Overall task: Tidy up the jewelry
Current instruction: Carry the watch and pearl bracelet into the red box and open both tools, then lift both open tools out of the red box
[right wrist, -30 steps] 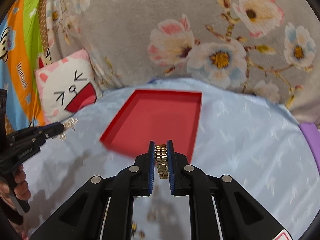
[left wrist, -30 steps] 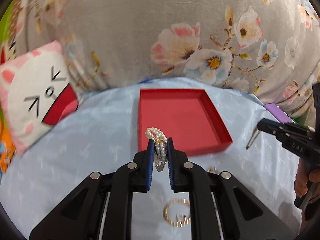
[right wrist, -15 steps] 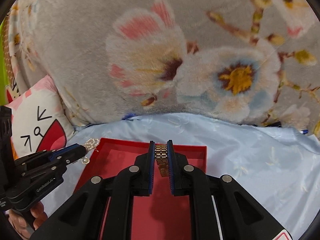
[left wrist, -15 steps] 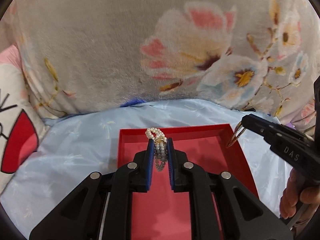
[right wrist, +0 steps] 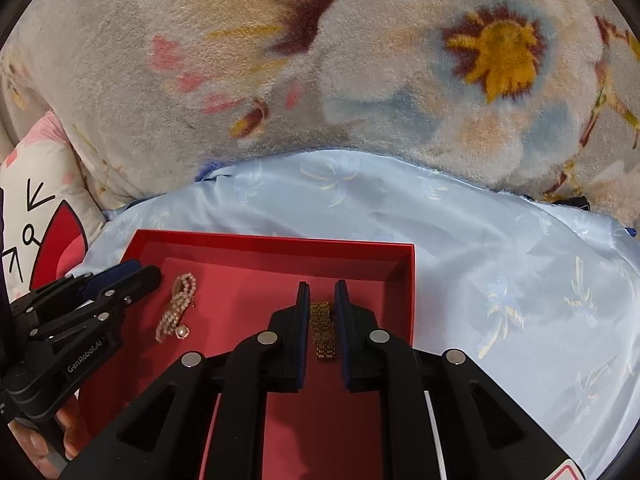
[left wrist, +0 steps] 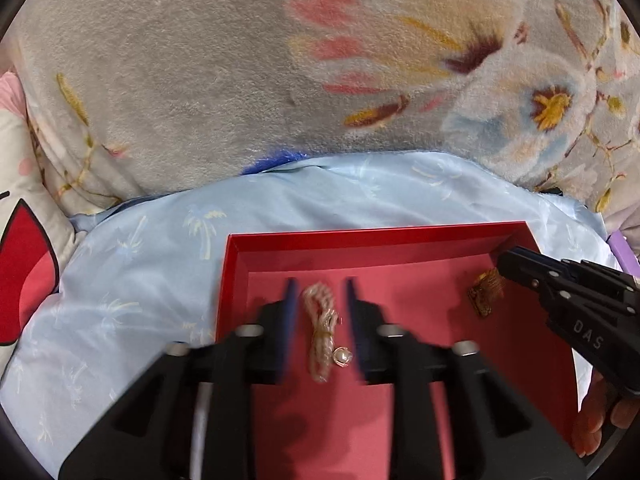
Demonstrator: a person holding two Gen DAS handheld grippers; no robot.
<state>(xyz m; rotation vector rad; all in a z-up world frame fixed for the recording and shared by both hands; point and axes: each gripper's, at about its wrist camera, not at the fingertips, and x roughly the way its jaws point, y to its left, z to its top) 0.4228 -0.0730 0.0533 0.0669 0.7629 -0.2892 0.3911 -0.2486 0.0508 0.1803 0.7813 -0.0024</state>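
A red tray lies on a light blue cloth. A pearl bracelet with one larger bead rests on the tray floor between the fingers of my left gripper. Its jaws are opening and the pads stand clear of the pearls. The right wrist view shows the same pearl bracelet beside the left gripper. My right gripper is low over the tray, shut on a gold mesh bracelet, its jaws just starting to open. The gold bracelet hangs from the right gripper down to the tray floor.
A grey floral blanket rises right behind the light blue cloth. A cat-face pillow lies at the left. A purple object peeks in at the right edge. A person's hand holds the right gripper.
Both grippers moved forward and down over the red tray. The left jaws spread and the pearl bracelet dropped onto the tray floor. The right gripper still holds the gold bracelet.
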